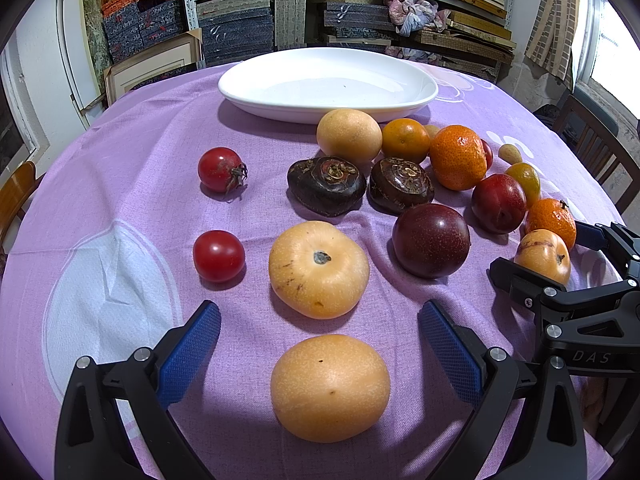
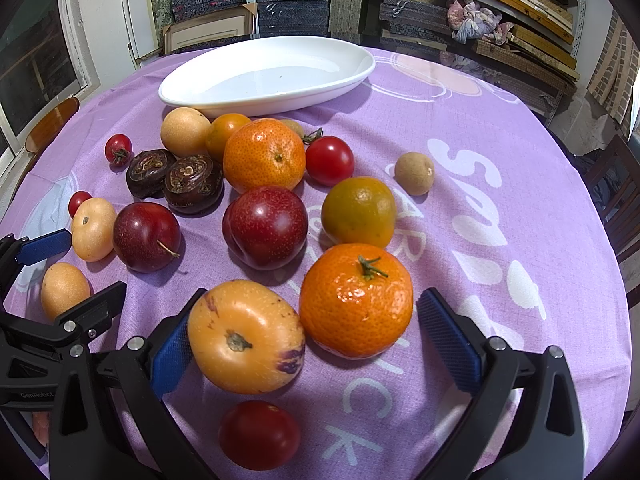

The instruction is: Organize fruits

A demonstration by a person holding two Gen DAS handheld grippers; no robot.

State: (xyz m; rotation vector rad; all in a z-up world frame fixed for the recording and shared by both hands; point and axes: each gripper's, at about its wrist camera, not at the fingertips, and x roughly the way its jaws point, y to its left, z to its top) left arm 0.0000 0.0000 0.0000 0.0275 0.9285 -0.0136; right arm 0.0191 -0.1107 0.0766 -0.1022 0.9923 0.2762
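An empty white oval plate (image 1: pixel 328 84) (image 2: pixel 264 76) sits at the far side of the purple cloth. My left gripper (image 1: pixel 320 328) (image 2: pixel 76 272) is open, with a pale yellow round fruit (image 1: pixel 330 388) (image 2: pixel 64 290) lying between its blue pads untouched. A second yellow fruit (image 1: pixel 319 270) lies just past the fingertips. My right gripper (image 2: pixel 310 300) (image 1: pixel 550 254) is open around a yellow-orange fruit (image 2: pixel 244 336) (image 1: pixel 544 256) and a mandarin (image 2: pixel 356 300). Its left pad touches the yellow-orange fruit.
Between the grippers and the plate lie plums (image 2: pixel 265 226), two dark water chestnuts (image 1: pixel 326 184), cherry tomatoes (image 1: pixel 219 256), oranges (image 1: pixel 458 156) and a small brown longan (image 2: pixel 414 172). A tomato (image 2: pixel 259 434) lies near the right gripper's base. Wooden chairs (image 1: pixel 600 156) ring the table and shelves stand behind.
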